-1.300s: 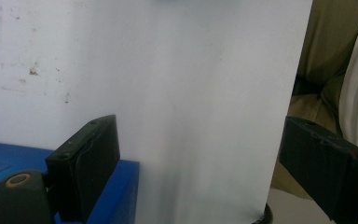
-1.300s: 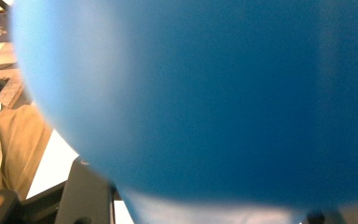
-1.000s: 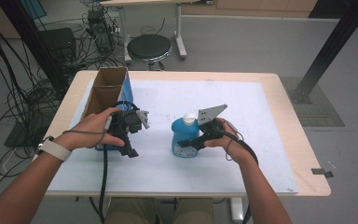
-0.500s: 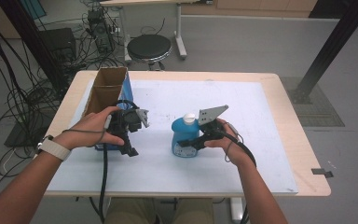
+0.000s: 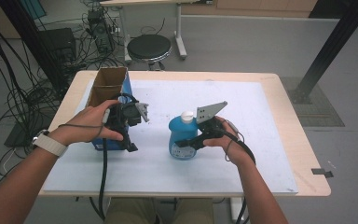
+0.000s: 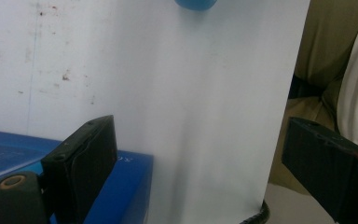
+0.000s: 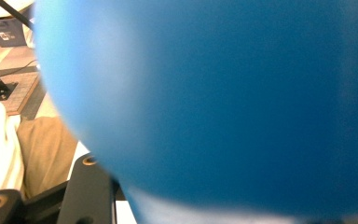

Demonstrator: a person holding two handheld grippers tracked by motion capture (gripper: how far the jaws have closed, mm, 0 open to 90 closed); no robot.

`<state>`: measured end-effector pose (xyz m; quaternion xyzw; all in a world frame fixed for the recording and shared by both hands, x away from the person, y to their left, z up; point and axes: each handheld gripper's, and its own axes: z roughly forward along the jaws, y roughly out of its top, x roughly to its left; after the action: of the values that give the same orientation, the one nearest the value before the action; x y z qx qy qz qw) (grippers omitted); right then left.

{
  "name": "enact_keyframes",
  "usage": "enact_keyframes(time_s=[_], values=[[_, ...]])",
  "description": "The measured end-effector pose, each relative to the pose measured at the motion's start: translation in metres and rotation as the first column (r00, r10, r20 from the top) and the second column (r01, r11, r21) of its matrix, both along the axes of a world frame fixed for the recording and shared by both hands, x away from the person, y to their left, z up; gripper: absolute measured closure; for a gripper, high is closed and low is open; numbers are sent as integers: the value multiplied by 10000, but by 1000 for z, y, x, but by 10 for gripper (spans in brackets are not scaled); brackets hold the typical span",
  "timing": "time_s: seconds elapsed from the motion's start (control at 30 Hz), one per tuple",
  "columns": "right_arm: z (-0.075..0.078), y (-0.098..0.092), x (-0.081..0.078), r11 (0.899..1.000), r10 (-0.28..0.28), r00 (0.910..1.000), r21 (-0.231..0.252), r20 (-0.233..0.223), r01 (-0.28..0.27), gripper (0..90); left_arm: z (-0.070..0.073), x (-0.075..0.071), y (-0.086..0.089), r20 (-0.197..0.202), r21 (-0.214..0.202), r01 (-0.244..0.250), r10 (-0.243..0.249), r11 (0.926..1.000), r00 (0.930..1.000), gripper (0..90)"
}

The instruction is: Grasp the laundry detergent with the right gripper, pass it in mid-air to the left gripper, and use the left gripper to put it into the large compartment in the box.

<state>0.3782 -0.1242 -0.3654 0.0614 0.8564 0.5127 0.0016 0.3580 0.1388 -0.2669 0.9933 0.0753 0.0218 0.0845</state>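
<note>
Our blue bottle (image 5: 182, 140) stands upright in the middle of the white mat (image 5: 261, 140), white cap on top. Our right gripper (image 5: 186, 143) squeezes it from three o'clock. At nine o'clock sits the open box (image 5: 106, 91), where our left gripper (image 5: 133, 135) has just been opening, holding nothing.
</note>
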Motion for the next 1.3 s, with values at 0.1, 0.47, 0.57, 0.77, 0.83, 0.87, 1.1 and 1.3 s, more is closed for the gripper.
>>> enact_keyframes(time_s=[0.1,0.47,0.57,0.77,0.83,0.87,1.1,1.3], values=[[6,2,-2,9999,51,9999,-137,-143,-53,433,8,-2,0,165,-71,8,-6,10000,9999,109],[22,8,-12,9994,48,9990,-348,-433,-64,435,32,-7,-3,335,-55,-3,5,10000,9994,109],[26,9,-14,9990,-3,9986,-447,-532,-21,435,39,-9,-5,366,-34,77,-76,10000,9993,109],[32,14,-17,9979,-26,9982,-640,-604,-13,435,53,-11,-12,470,65,233,-236,9997,9986,109],[33,17,-19,9978,-5,9980,-669,-631,-37,435,56,-12,-14,471,31,283,-284,9996,9985,109],[34,18,-19,9977,-1,9980,-673,-638,-42,435,58,-12,-15,460,19,315,-316,9995,9984,109],[41,26,-25,9971,93,9981,-746,-605,-139,435,67,-14,-20,443,154,498,-505,9986,9977,101],[46,33,-29,9970,194,9986,-745,-490,-231,435,74,-17,-28,428,227,711,-721,9972,9965,101]])
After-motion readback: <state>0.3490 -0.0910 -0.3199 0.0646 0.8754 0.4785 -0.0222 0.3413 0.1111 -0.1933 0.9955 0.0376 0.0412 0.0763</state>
